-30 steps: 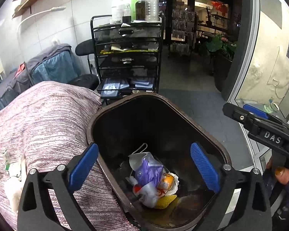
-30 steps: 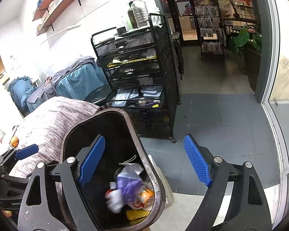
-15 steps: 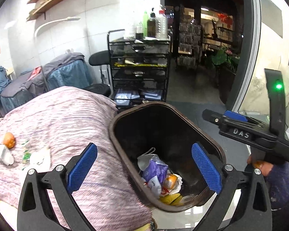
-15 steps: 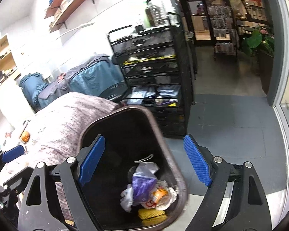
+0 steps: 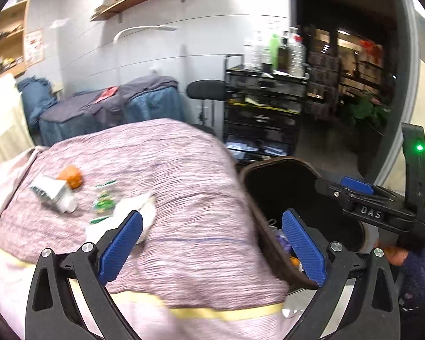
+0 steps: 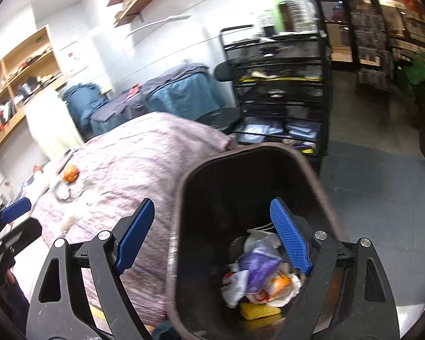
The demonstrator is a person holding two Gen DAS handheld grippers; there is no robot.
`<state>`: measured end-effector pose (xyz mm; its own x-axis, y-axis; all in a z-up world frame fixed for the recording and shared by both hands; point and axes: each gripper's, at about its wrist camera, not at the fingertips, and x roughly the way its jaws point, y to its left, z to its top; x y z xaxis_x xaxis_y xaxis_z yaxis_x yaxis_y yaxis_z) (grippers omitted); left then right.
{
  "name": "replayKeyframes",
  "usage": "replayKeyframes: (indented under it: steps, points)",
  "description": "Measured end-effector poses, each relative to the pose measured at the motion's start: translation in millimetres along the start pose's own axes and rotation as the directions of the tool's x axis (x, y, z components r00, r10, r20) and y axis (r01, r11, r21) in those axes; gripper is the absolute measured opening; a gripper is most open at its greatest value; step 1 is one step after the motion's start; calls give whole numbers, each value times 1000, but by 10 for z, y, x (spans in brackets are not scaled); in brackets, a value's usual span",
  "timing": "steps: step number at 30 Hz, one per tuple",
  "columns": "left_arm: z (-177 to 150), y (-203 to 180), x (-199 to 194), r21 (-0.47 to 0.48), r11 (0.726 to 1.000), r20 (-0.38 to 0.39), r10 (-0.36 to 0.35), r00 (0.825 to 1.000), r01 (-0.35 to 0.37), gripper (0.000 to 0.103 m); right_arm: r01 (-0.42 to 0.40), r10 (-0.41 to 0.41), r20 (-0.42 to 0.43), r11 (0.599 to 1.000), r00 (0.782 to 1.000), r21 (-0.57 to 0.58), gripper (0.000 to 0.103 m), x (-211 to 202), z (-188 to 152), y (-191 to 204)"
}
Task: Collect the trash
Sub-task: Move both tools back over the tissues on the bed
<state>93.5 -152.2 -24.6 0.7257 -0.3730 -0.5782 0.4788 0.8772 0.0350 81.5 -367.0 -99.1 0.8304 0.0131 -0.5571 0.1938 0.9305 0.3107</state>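
A dark brown trash bin (image 6: pixel 303 167) stands beside a table under a pink cloth (image 5: pixel 170 170). It holds several wrappers (image 6: pixel 257 266). On the cloth lie an orange fruit (image 5: pixel 70 177), a white carton (image 5: pixel 52 194), green wrappers (image 5: pixel 103 202) and crumpled white tissue (image 5: pixel 133 215). My left gripper (image 5: pixel 211 243) is open and empty above the cloth's near edge, by the bin rim (image 5: pixel 252 195). My right gripper (image 6: pixel 212 240) is open and empty above the bin's left rim. It also shows in the left wrist view (image 5: pixel 368 201).
A black wire cart (image 6: pixel 280 85) with bottles on top stands behind the bin. Blue-covered furniture (image 5: pixel 113 107) sits against the back wall. Wooden shelves (image 6: pixel 19 79) hang at the left. Grey tiled floor (image 6: pixel 376 175) spreads right of the bin.
Both grippers have swung left, away from over the bin and toward the cloth-covered table. The trash on the cloth has come closer in view. Both stay open.
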Motion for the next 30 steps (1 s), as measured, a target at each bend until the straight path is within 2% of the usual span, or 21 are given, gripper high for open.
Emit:
replayKeyframes:
  steps: [6,12,17,21,25,28,30]
  points:
    - [-141,430,-33,-57,996,-34,68,997,-70,97,-82,79,-35,995,996,-63,83,137,-4,400]
    - [-311,855,-75,-132,985,-77,98,992,-108,97,-181,171,-84,976,982,-123,83,271,21,804]
    - [-398,1203,-127,-185,971,-104,133,986,-151,97,-267,243,-136,944,960,-195,83,352,46,1177]
    - [-421,1419,-178,-204,961,-109,169,980,-189,97,-346,302,-209,911,930,-223,83,479,84,1434]
    - [-449,1589,-209,-219,951,-118,198,973,-220,97,-395,312,-289,867,905,-302,83,627,46,1793]
    - [-471,1690,-212,-235,944,-126,207,970,-232,97,-412,281,-355,829,891,-378,83,786,-46,2083]
    - [-487,1736,-212,-238,942,-131,209,969,-235,97,-412,250,-392,813,885,-412,79,893,-115,2217]
